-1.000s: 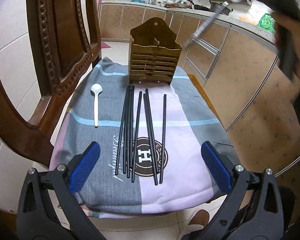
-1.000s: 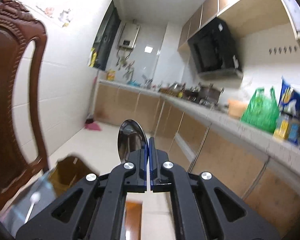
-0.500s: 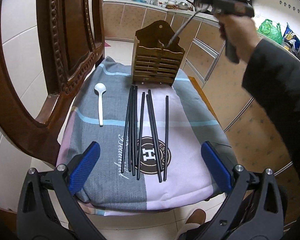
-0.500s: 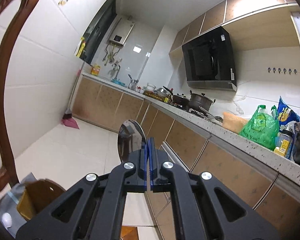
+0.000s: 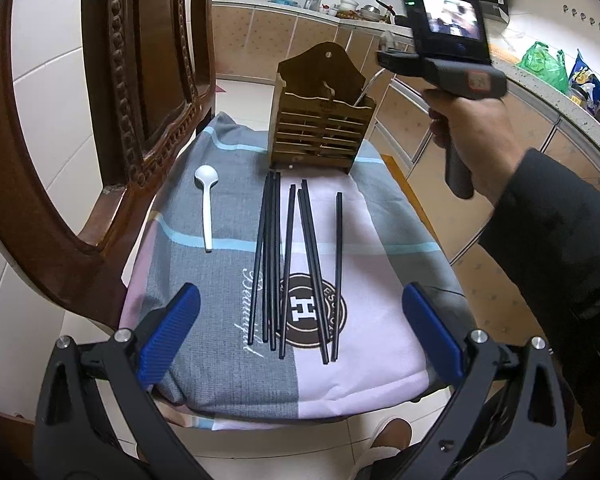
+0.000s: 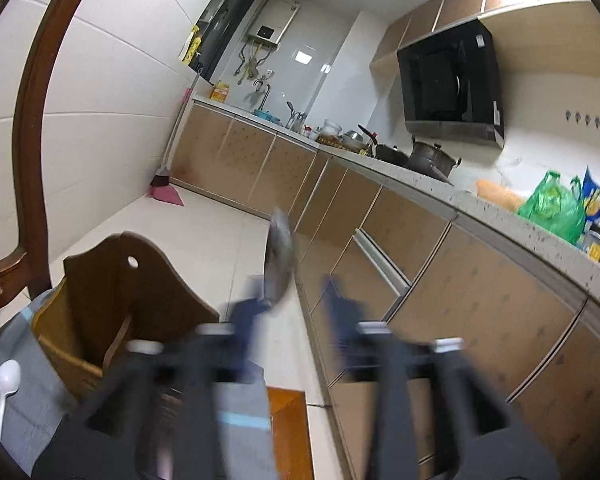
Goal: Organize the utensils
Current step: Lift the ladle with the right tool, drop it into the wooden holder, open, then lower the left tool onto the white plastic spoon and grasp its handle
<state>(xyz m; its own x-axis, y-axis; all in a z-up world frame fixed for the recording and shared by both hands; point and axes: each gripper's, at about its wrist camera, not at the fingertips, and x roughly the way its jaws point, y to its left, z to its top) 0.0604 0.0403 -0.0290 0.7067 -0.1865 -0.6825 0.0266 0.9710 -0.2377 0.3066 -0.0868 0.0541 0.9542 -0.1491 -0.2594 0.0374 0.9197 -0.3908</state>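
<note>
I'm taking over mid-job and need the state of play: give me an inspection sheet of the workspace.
Surface: patterned cloth over a chair seat.
Job's things: wooden utensil holder upright at the far end; metal spoon blurred between the opening jaws, handle in the holder's right compartment; black chopsticks loose on the cloth; white spoon left of them.
Clutter: nothing seen.
Grippers: left gripper open, empty; right gripper jaws just opening.
Cables: nothing seen.
Surroundings: carved chair back, kitchen counter.

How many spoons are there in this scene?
2: a white spoon lying on the cloth, left of the chopsticks; a metal spoon with its handle in the wooden holder.
</note>
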